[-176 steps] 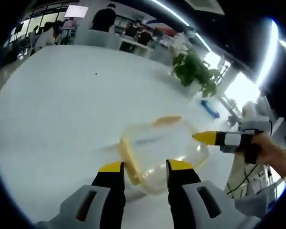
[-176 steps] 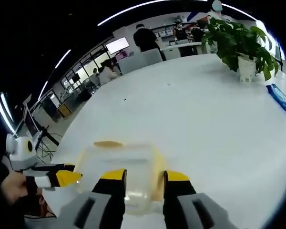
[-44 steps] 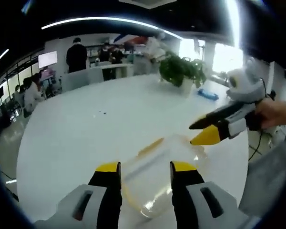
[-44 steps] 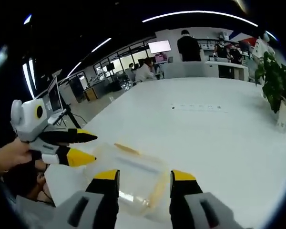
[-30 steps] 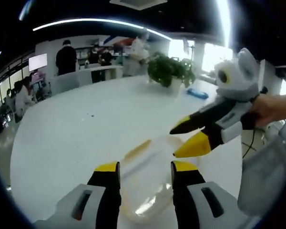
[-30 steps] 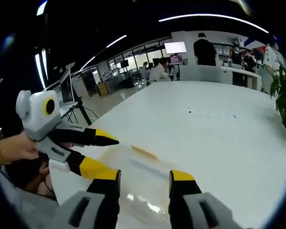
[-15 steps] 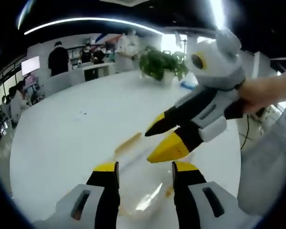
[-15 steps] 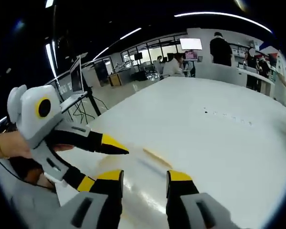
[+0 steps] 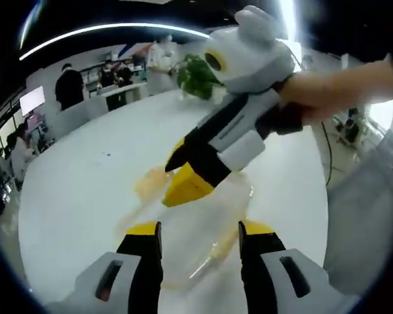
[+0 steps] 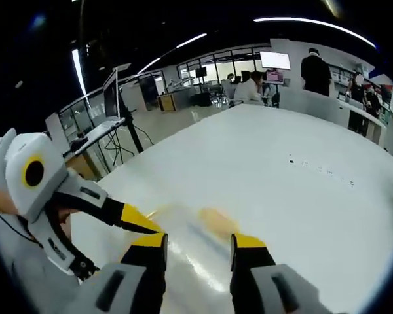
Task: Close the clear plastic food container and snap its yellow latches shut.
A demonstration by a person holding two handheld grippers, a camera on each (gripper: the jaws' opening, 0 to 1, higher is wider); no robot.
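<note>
Two tools hang with jaws spread over the container (image 9: 196,242) on the white surface (image 9: 72,196): left tool (image 9: 200,229) beneath, right tool (image 9: 180,180) above its lid, both empty.

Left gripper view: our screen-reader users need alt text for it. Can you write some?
The right tool, held by a hand, reaches down over a clear plastic container with yellow latches on a white table. The left tool sits open at the container's near edge.
</note>
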